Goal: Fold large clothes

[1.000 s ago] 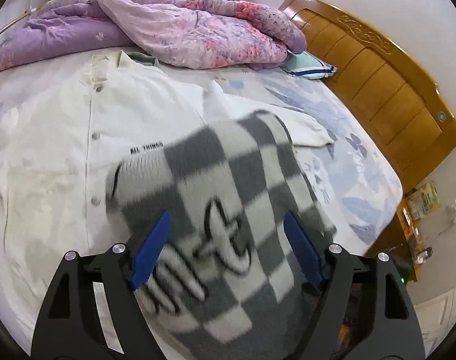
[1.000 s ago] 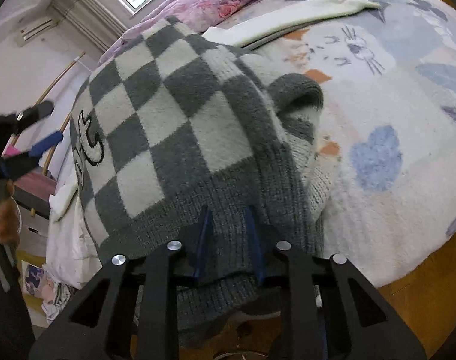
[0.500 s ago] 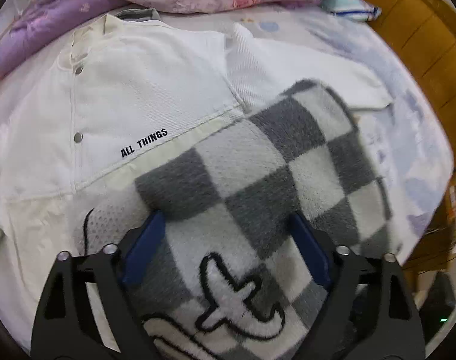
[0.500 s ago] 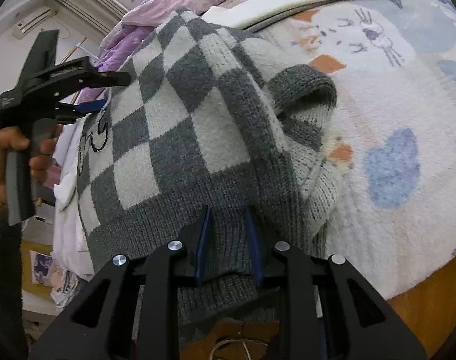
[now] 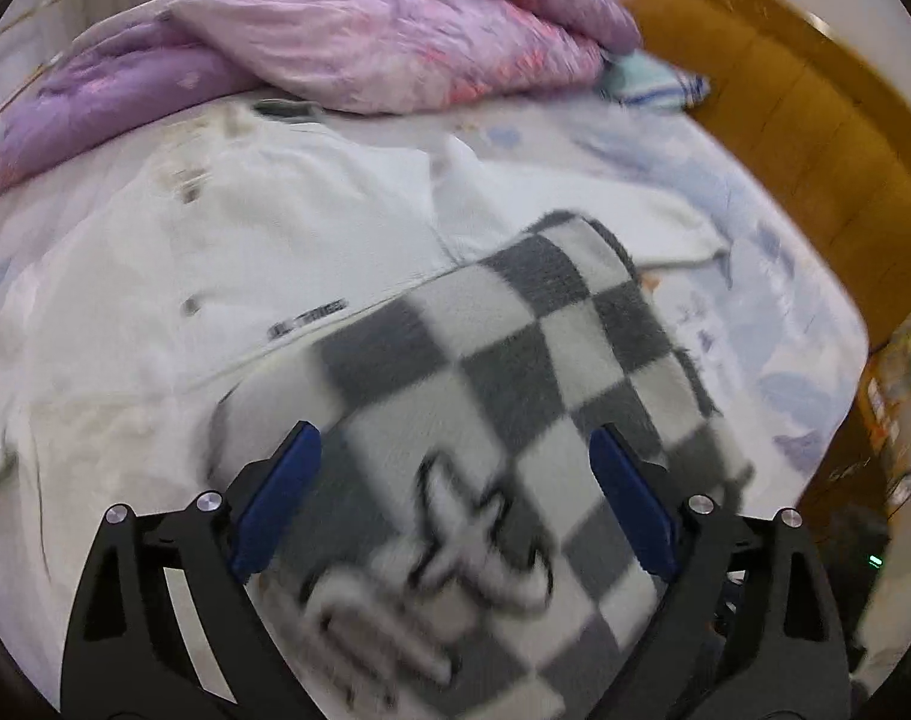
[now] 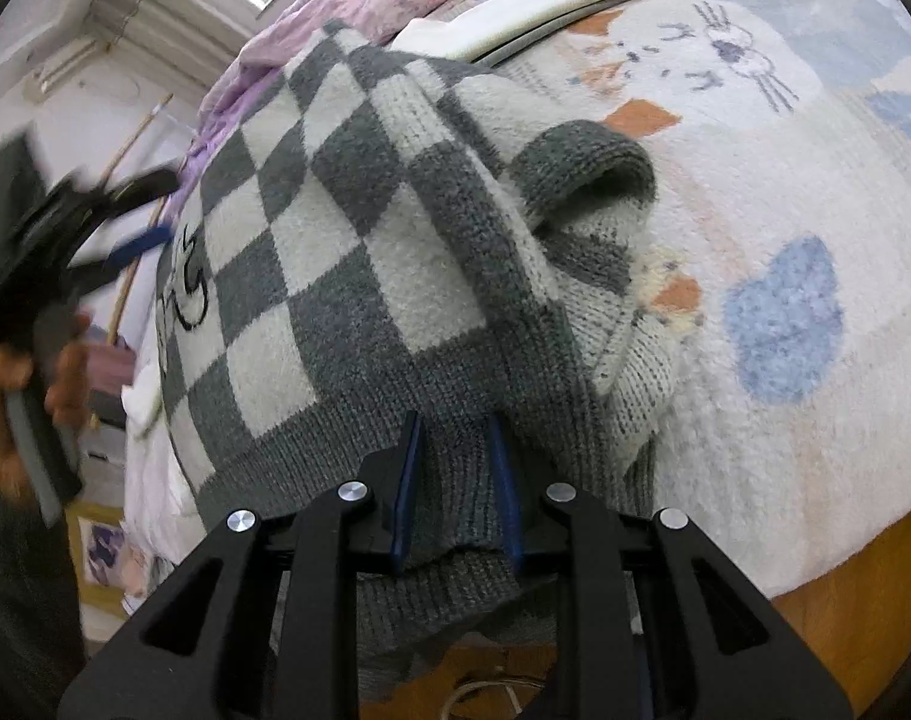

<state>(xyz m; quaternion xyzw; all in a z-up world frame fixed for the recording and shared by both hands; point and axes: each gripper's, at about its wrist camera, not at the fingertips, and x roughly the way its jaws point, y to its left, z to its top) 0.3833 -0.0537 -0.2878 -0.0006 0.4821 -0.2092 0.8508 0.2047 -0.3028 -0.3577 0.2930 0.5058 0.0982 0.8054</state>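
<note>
A grey-and-white checkered knit sweater (image 5: pixel 515 372) lies folded over on the bed, partly on top of a white button-up jacket (image 5: pixel 263 240). My left gripper (image 5: pixel 455 480) is open and empty, hovering just above the sweater's near end with its black outline motif. In the right wrist view the sweater (image 6: pixel 347 252) spreads away from me, one grey cuff (image 6: pixel 581 162) curled open. My right gripper (image 6: pixel 455 456) is shut on the sweater's grey ribbed hem at the bed's edge. The left gripper (image 6: pixel 125 222) shows blurred at the far left, held in a hand.
A pink and purple quilt (image 5: pixel 347 54) is heaped at the back of the bed. A wooden headboard (image 5: pixel 815 138) runs along the right. The bedsheet (image 6: pixel 785 240) has cat and heart prints. Boxes and clutter (image 6: pixel 101 540) sit on the floor beside the bed.
My left gripper has lifted and pulled back from the sweater, staying open. My right gripper keeps its hold on the hem; the sweater lies a little flatter.
</note>
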